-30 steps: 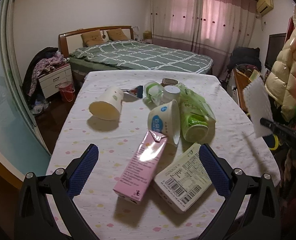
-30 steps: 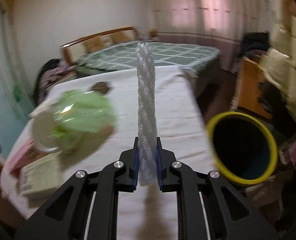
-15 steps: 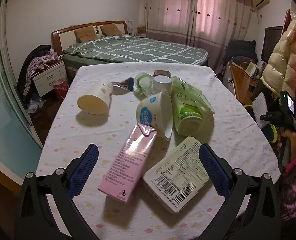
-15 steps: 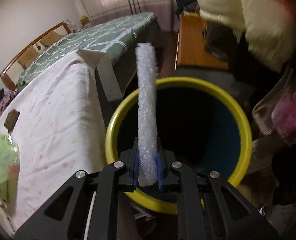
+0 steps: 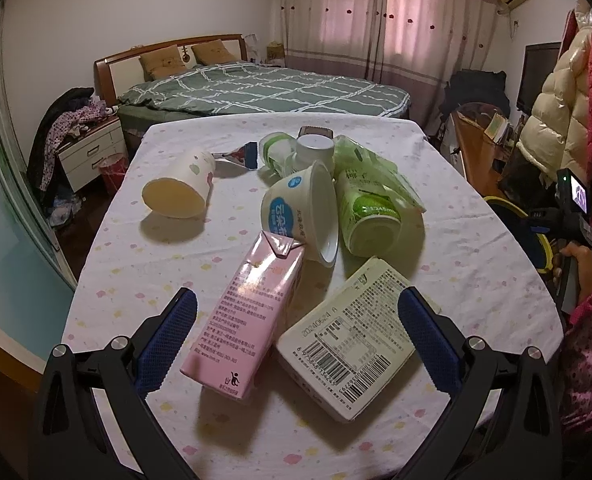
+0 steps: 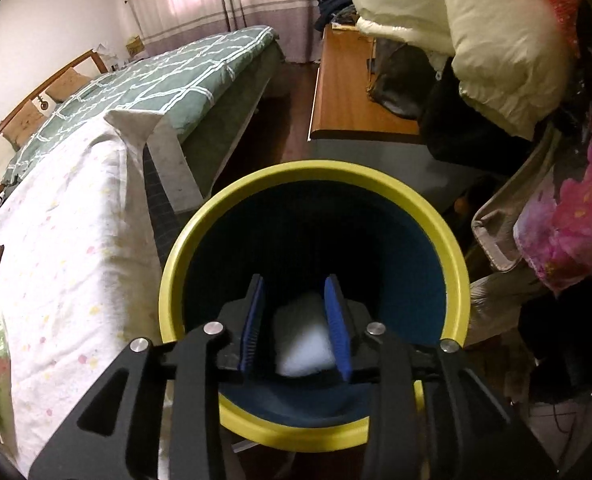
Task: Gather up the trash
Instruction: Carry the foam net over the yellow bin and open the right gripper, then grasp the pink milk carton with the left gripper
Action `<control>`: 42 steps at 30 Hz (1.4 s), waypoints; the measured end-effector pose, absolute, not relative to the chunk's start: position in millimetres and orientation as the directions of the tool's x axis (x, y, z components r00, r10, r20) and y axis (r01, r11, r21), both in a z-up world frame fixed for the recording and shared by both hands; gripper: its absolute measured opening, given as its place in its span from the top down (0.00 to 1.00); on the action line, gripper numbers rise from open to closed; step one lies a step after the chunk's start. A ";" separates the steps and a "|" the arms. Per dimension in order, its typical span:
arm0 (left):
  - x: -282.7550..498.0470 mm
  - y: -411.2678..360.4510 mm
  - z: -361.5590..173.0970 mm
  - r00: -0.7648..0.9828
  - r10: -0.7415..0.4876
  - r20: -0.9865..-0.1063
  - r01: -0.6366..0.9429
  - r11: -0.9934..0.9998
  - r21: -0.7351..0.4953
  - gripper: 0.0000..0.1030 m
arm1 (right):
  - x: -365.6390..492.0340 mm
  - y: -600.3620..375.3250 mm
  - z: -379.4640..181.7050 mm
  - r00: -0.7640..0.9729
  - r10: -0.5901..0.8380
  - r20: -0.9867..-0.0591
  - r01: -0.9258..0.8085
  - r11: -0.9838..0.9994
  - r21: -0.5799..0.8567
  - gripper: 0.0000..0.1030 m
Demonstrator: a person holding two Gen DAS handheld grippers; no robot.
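A bedroom, with a green checked bed (image 5: 264,92) at the back and pink curtains (image 5: 384,20) beyond it. In front stands a table (image 5: 128,264) under a pale spotted cloth, and most of the trash lies on it.

Beside the table's right edge, on the floor, stands a bin (image 6: 176,264) with a yellow rim and dark blue inside. The right gripper (image 6: 296,320) hangs right over its mouth, fingers apart and holding nothing. Seen between them, down inside the bin, is a white wad (image 6: 302,338). So 1 piece at least looks collected.

On the table, from largest to smallest: a pale box (image 5: 348,340) with a barcode lies nearest, touching a pink carton (image 5: 248,312) on its side. Behind them a green bottle (image 5: 370,216) lies in a green wrapper, and a white tub (image 5: 300,216) with a blue label leans against it and the carton. A paper cup (image 5: 180,192) lies on its side to the left, apart from the heap. At the back are a small white-capped jar (image 5: 315,150), a foil wrapper (image 5: 238,158) and a small dark object I cannot identify.

The left gripper (image 5: 294,340) hovers low over the near table edge, fingers wide apart and empty, with the carton and box between them.

By my count about 8 pieces remain, so the job is barely begun.
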State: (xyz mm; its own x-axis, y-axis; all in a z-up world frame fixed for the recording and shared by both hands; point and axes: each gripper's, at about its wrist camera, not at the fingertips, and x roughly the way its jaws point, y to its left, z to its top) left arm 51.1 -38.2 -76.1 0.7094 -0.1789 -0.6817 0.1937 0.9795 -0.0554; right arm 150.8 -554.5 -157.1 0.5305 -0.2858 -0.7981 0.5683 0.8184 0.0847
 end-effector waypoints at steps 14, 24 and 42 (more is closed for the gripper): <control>62.7 -16.8 -92.4 0.680 -0.135 -0.720 0.153 0.987 -0.041 0.04 | 137.2 -506.5 -137.3 0.613 -0.245 -0.751 0.471 0.877 0.099 0.59; 76.9 6.0 -117.9 0.605 -0.166 -0.779 0.153 0.984 -0.091 0.28 | 137.0 -490.9 -133.0 0.627 -0.227 -0.745 0.444 0.890 0.102 0.58; 83.4 19.5 -105.6 0.648 -0.160 -0.745 0.091 0.987 -0.134 0.61 | 128.6 -478.3 -130.9 0.648 -0.195 -0.736 0.408 0.905 0.120 0.57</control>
